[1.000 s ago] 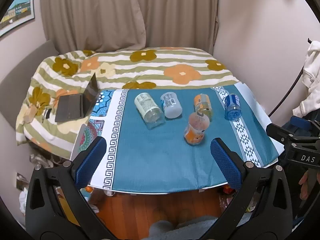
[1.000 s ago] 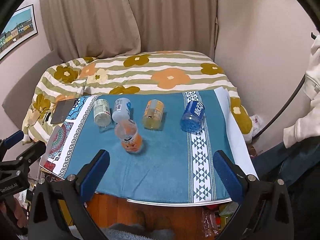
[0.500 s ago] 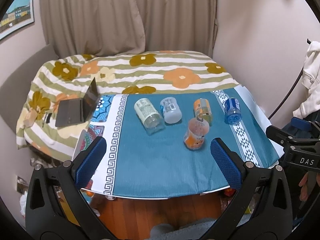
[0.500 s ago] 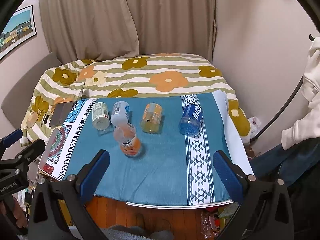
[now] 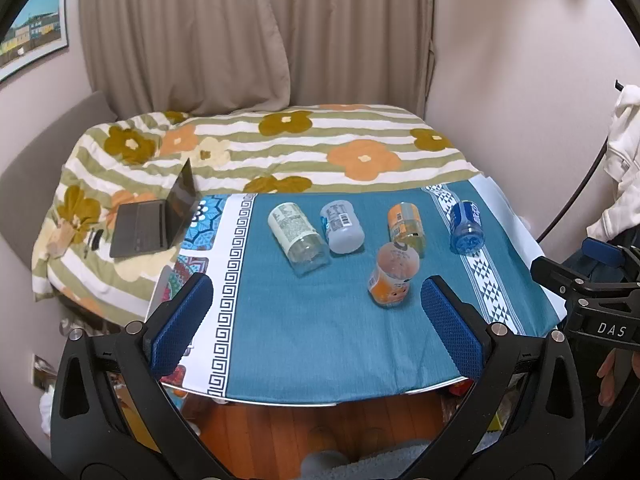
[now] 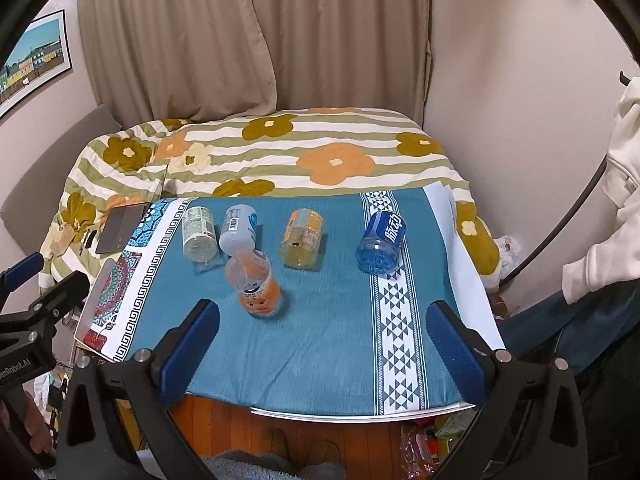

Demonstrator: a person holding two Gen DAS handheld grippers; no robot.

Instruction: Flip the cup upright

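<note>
Blue patterned cloth (image 5: pixel 304 332) covers a low table beside a flowered bed, and on it the orange cup (image 5: pixel 393 279) lies tipped, nearest the front edge, just before four more cups lying in a row. Both the left gripper (image 5: pixel 316 320) and right gripper (image 6: pixel 322 338) hang spread wide and empty, short of the table. Judging by this, the approach is in hand; next comes closing on the cup's side

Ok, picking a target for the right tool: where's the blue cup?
The blue cup lies on its side at the row's right end, on the cloth's white patterned stripe, right of the yellow cup.
</note>
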